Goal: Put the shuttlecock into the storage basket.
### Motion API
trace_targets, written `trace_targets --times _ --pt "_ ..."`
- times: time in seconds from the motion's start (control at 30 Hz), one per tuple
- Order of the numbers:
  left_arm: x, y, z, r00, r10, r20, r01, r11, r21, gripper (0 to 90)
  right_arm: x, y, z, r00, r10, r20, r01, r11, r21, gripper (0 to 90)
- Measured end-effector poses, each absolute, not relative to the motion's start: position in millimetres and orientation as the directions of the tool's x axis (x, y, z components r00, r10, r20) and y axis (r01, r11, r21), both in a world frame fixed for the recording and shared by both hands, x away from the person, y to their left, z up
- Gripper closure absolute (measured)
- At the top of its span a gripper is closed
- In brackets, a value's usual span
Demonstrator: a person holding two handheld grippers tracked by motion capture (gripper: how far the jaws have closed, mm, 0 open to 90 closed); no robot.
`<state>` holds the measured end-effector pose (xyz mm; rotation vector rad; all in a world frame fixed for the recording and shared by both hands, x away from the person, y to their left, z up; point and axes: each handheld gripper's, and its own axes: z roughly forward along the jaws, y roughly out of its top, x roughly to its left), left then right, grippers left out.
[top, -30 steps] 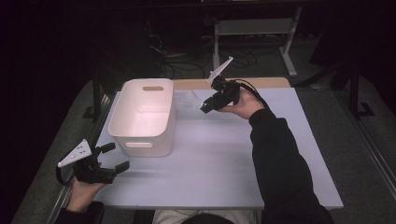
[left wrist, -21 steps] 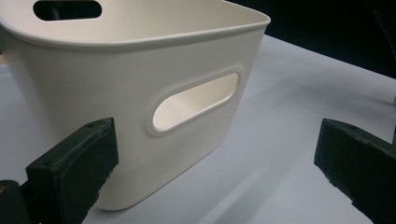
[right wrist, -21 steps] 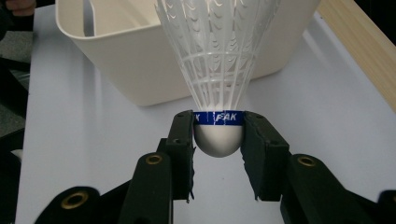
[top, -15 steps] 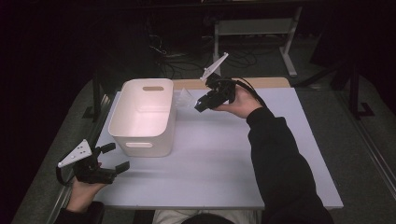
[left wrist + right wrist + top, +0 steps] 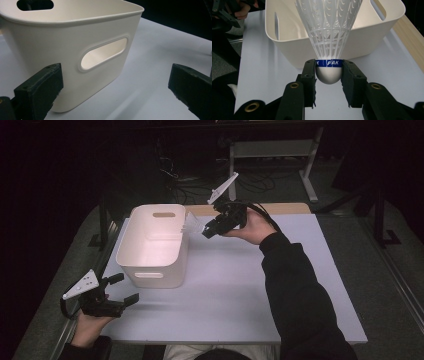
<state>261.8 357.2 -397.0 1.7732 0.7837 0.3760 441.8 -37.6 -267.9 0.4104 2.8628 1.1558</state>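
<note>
A white plastic shuttlecock (image 5: 328, 42) with a blue band is clamped by its round cork between the jaws of my right gripper (image 5: 328, 71). In the high view the right gripper (image 5: 206, 231) hangs above the table beside the far right corner of the white bin (image 5: 131, 246), and the shuttlecock (image 5: 193, 224) points its skirt at the bin's rim. My left gripper (image 5: 121, 289) rests near the table's front left corner with its jaws wide open and nothing between them. Its own view looks at the bin's near wall (image 5: 50, 47) with an oval handle slot (image 5: 103, 53).
The white table top (image 5: 235, 285) has open room to the right of and in front of the bin. A wooden strip (image 5: 280, 208) runs along its far edge. Beyond it stand a metal frame (image 5: 272, 155) and cables on a dark floor.
My right gripper has risen and moved left toward the bin with the shuttlecock in its jaws. The left gripper has stayed in place.
</note>
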Motion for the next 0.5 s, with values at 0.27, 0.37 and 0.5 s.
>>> trace_targets --times 0.27,0.37,0.5 --pt "261.8 357.4 -396.9 0.729 0.673 -0.127 0.320 -0.171 0.932 0.0 437.5 -23.2 -257.1 -0.973 0.223 0.055 0.199 0.697 0.689 64.1" --pt "261.7 357.4 -396.9 0.729 0.673 -0.127 0.321 -0.171 0.932 0.0 436.9 -19.7 -254.6 -0.974 0.220 0.053 0.195 0.697 0.690 64.1" --pt "261.9 357.3 -397.0 0.731 0.671 -0.126 0.321 -0.175 0.931 0.0 436.8 -16.0 -252.3 -0.975 0.218 0.051 0.193 0.700 0.687 64.1"
